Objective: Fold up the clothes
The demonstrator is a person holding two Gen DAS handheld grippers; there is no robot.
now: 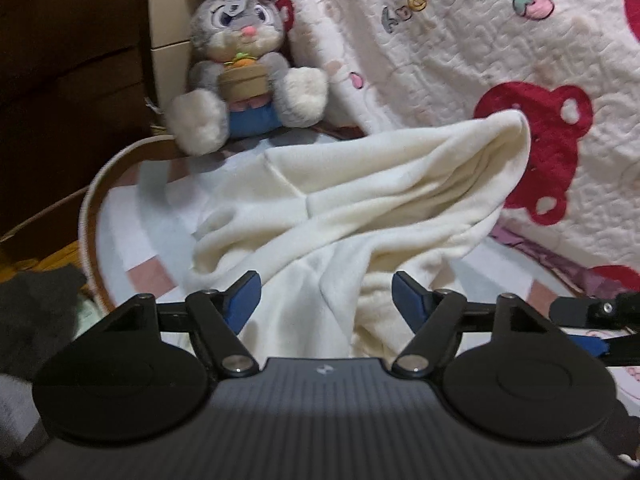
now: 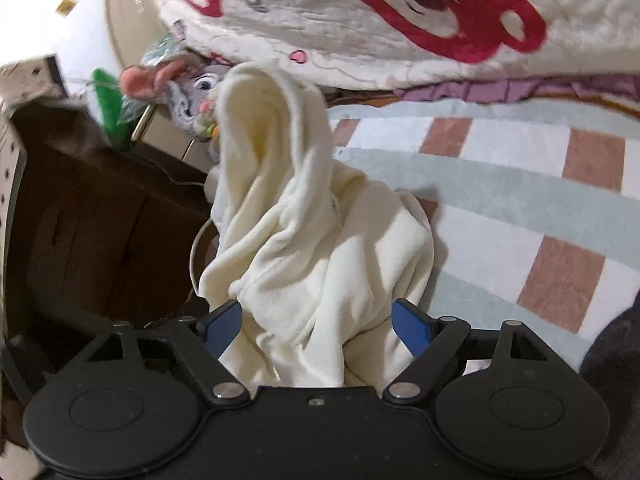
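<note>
One garment: a cream fleece garment (image 1: 360, 208) is the only piece being worked, lying crumpled on the checked blanket (image 1: 132, 216) of the bed.
Progress: early, by my judgement — the cloth is bunched in soft ridges, with no flat panel or clean fold line showing in either view.
Done so far: nothing I can count as a finished fold; one end of the fleece (image 2: 272, 120) stands up in a loose peak toward the far side.
Left to do: spread it flat, then fold it; that seems to be nearly the whole job.
Left gripper (image 1: 324, 300): jaws apart, blue pads on either side of the near edge of the cloth, with fleece lying between them but not pinched as far as I can see.
Right gripper (image 2: 316, 320): jaws spread wide, the near bulk of the fleece between the pads — the left pad touches or nearly touches it, with no squeeze visible.
Garment and grippers: just ahead of both, running from the fingertips to the far side.
Surroundings: a plush rabbit (image 1: 240, 60) sits beyond the garment at far left, and a bear-print quilt (image 1: 480, 60) is heaped at far right.
Dark clothing (image 1: 36, 312): near left, apart from the fleece.
</note>
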